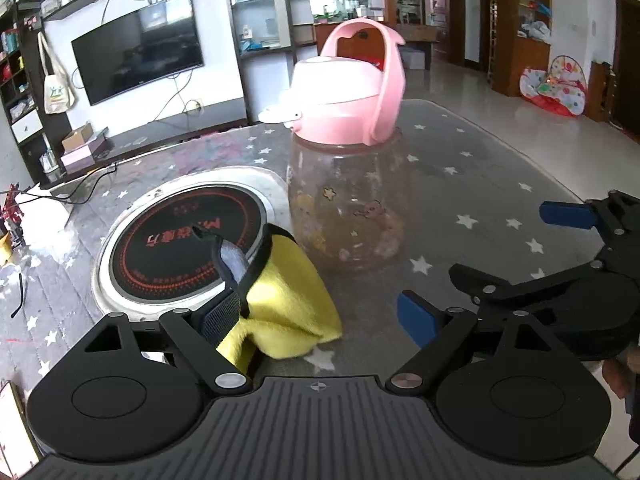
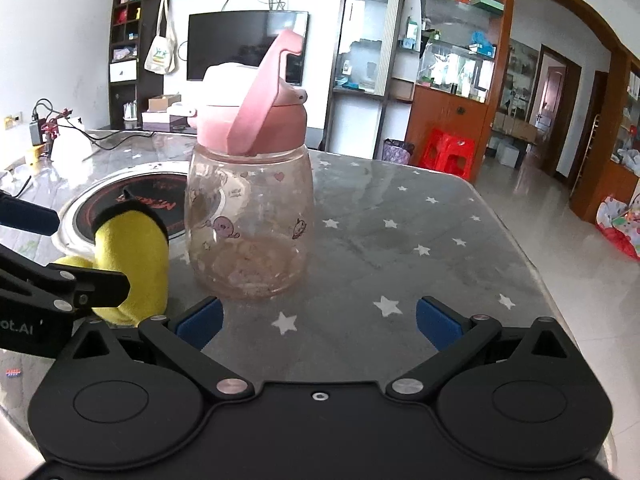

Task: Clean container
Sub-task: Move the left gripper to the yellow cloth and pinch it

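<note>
- Living-room setting: a grey table (image 2: 400, 240) with a star-patterned cover fills the lower half of both views, with a round cooktop (image 1: 180, 240) let into it at centre-left and a dark television (image 2: 248, 44) on the far wall, upper centre of the right wrist view.
- Bottle (image 2: 250, 220): a clear, squat body standing upright on the table, long axis vertical, topped by a pink lid (image 2: 252, 120) with its carry handle swung up; the inside looks cloudy near the base.
- Right gripper (image 2: 318, 322): blue pads spread wide apart, nothing between them; the bottle stands straight ahead and slightly left of centre in its view, just beyond the fingertips.
- Left gripper (image 1: 320, 312): the left finger is wrapped in a yellow cloth (image 1: 284, 300), strapped on by a black band; the right pad stands well clear of it, so the jaws are apart.
- Key relation: in the left wrist view the bottle (image 1: 348, 204) lies ahead and just right of the cloth, nearly touching it; contact cannot be confirmed.
- Judgement: both grippers are close; the right one appears placed to steady the bottle while the cloth wipes its wall.
</note>
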Motion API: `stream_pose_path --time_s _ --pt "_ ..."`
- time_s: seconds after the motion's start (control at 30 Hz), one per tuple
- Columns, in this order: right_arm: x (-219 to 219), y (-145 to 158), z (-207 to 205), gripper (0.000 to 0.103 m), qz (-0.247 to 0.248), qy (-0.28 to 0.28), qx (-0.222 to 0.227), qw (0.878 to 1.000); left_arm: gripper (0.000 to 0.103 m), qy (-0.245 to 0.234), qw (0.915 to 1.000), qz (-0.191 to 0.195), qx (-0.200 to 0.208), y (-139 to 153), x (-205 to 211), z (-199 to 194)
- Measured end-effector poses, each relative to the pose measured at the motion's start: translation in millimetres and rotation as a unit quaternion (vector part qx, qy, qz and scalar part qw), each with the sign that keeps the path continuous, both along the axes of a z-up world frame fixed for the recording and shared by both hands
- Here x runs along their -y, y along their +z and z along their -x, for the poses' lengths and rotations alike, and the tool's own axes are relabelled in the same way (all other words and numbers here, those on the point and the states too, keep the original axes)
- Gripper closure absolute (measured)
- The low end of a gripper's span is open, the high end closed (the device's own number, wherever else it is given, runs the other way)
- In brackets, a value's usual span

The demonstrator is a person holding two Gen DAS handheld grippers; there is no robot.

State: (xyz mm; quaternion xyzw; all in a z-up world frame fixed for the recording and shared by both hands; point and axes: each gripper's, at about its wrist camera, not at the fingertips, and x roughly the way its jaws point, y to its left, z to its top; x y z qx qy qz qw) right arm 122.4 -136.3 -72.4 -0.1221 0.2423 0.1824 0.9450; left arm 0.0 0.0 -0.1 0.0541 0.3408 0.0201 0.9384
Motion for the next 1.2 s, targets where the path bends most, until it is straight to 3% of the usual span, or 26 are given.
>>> stream_pose_path --time_s 0.13,0.2,0.4,0.5,1.2 --pt "2 0 2 0.000 -0.001 -0.002 -0.007 1.000 0.016 0.002 1.0000 0.001 -0.004 -3 1 1" --pt "3 1 4 0.000 -0.001 -0.003 -0.011 1.000 0.016 -0.009 0.9997 -0.004 0.020 -6 7 23" --pt "14 -6 20 0.000 -0.012 -0.005 -0.015 1.000 0.016 -0.016 0.9993 0.005 -0.033 -21 11 23" --pt "15 -7 23 0.000 -0.008 -0.006 -0.024 1.000 0.016 -0.014 0.9992 0.006 -0.037 -25 9 25" --pt "-3 -15 -5 0.000 -0.016 -0.001 -0.037 0.999 0.016 0.054 0.9927 0.081 -0.071 -29 -46 -22"
